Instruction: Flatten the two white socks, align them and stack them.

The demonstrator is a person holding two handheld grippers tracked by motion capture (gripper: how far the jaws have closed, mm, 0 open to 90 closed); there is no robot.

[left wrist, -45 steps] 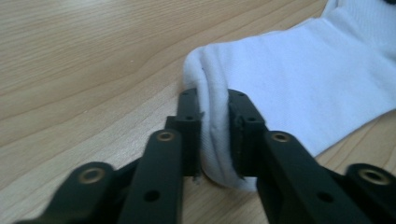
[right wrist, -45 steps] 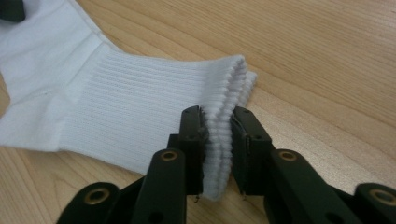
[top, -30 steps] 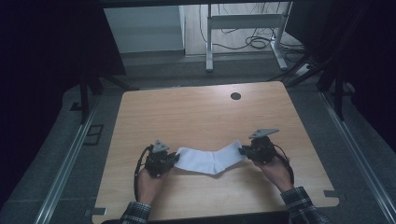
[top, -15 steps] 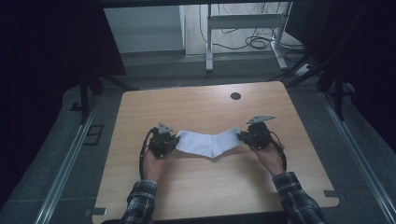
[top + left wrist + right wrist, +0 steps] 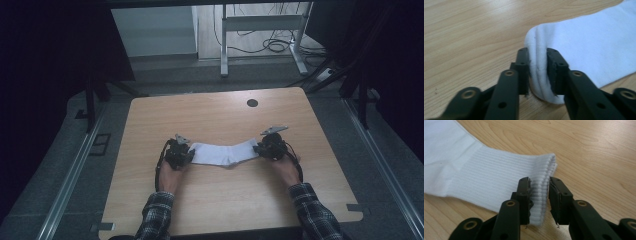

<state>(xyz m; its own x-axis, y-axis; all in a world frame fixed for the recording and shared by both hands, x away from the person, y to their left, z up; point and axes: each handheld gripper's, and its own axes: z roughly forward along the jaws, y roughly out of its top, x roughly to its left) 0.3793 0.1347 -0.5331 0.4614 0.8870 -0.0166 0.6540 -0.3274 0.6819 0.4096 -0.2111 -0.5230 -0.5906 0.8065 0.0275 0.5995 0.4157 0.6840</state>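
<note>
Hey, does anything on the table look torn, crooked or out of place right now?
Nothing stands out. The white sock lies flat on the wooden table, slightly bent in the middle, with no damage visible. The left tongs flank its toe end and the right tongs its ribbed cuff.

High view from above the person's side, facing forward and down, far, each gripper view very near the table, low, all three sharing the white sock.

Ribbed cloth sock, smooth wooden table
</note>
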